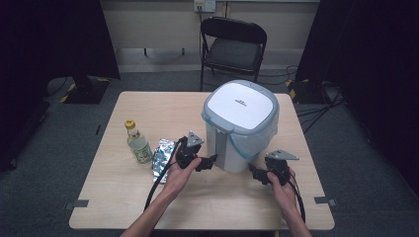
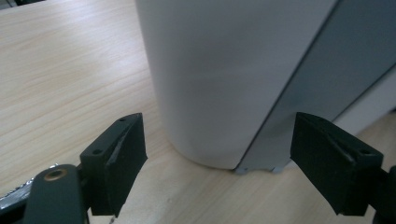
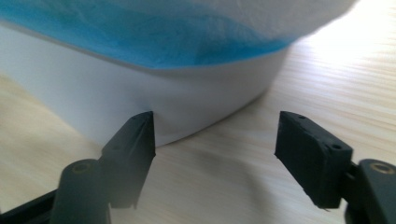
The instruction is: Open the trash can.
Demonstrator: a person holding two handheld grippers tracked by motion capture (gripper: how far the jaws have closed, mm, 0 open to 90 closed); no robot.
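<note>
From above, the white bin (image 1: pixel 240 126) with its grey-rimmed lid and blue liner stood upright on the surface (image 1: pixel 118 187), my left gripper (image 1: pixel 207 162) and right gripper (image 1: pixel 253 171) low at its near base on either side. Along my left gripper (image 2: pixel 217 158), the fingers (image 2: pixel 119 161) gaped wide, empty, the bin's white wall and grey panel just ahead between them. Along my right gripper (image 3: pixel 215 154), the fingers (image 3: pixel 133 149) also stood wide apart, holding nothing, the left one close against the bin's base.

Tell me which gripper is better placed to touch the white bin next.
Probably the left gripper: its open jaws already point at the white bin and sit almost against its lower wall. The right gripper is open too, but stands slightly farther from the bin's base.
</note>
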